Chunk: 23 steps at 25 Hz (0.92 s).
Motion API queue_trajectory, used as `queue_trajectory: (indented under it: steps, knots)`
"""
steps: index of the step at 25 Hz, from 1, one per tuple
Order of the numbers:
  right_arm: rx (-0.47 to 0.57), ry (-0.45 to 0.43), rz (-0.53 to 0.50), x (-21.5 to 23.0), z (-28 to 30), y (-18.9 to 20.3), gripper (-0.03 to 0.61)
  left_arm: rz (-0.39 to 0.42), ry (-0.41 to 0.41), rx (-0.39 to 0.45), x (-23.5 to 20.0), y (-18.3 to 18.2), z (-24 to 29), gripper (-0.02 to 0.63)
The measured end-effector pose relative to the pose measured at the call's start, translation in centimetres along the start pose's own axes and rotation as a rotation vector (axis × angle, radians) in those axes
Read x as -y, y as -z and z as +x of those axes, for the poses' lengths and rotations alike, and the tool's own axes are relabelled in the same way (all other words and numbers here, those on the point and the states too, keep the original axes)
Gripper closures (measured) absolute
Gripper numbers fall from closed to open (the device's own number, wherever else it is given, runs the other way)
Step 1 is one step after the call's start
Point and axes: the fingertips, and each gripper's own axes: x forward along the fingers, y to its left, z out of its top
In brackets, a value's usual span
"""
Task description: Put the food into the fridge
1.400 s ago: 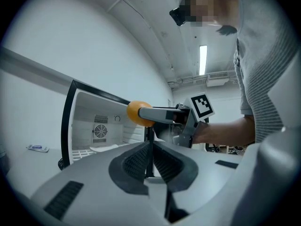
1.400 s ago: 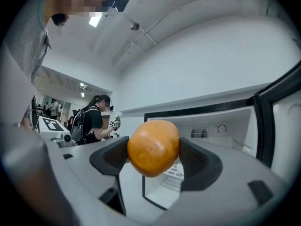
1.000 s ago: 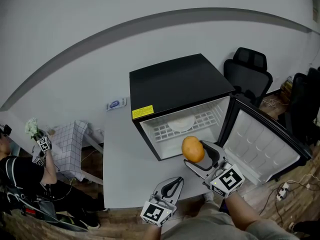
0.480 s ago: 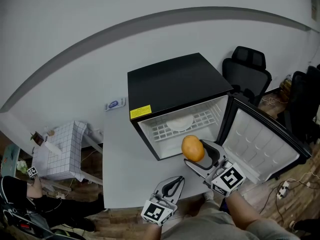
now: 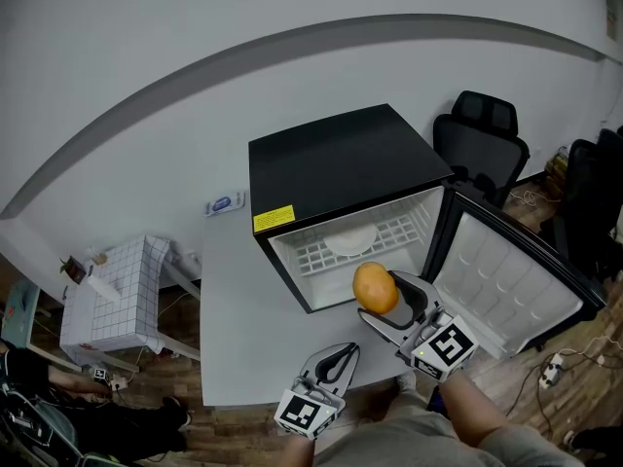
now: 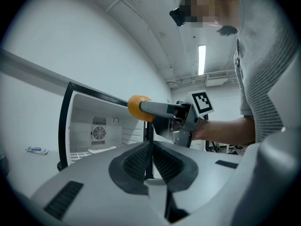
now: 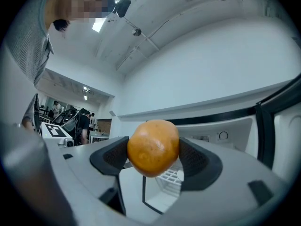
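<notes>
An orange (image 5: 375,289) hangs just in front of the open black mini fridge (image 5: 341,168), pinched between the jaws of my right gripper (image 5: 382,295). The same orange (image 7: 153,148) fills the middle of the right gripper view, with the fridge's wire shelf behind it. A white plate (image 5: 351,238) lies on that shelf (image 5: 316,256) inside the fridge. My left gripper (image 5: 338,361) sits lower left over the table's near edge, jaws shut with nothing between them. In the left gripper view, the orange (image 6: 137,107) and the fridge interior (image 6: 96,131) show ahead.
The fridge door (image 5: 508,285) stands swung open to the right. The fridge rests on a grey table (image 5: 238,329). A small blue-and-white packet (image 5: 224,203) lies on the table left of the fridge. Black office chairs (image 5: 484,144) stand at the right; a white checked stool (image 5: 112,295) is at the left.
Both grippers and the orange stay put. The person at the far left has moved down and mostly out of the head view.
</notes>
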Motion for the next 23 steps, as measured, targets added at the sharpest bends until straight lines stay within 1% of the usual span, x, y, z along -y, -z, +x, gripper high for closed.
queue_trajectory:
  steps: [4,7,10,14,19,23]
  knots:
    - [0.004,-0.007,-0.012,-0.18,0.06,-0.30,0.252,-0.004,-0.006,-0.006,-0.09,0.08,-0.04,0.601]
    - [0.003,-0.008,-0.027,-0.25,0.09,-0.43,0.252,0.002,-0.004,0.007,-0.02,-0.18,0.04,0.601]
    - [0.005,-0.007,-0.035,-0.27,0.04,-0.54,0.252,0.000,-0.005,-0.003,0.05,0.05,0.01,0.601]
    - [0.006,-0.009,-0.033,-0.23,-0.02,-0.58,0.252,0.012,0.001,0.023,0.20,-0.43,0.19,0.601]
    - [0.002,-0.010,-0.039,-0.22,-0.04,-0.56,0.252,-0.003,-0.005,-0.006,0.18,0.20,0.08,0.601]
    - [-0.001,-0.014,-0.044,-0.33,-0.01,-0.45,0.252,-0.002,-0.004,-0.004,0.22,0.55,0.03,0.601]
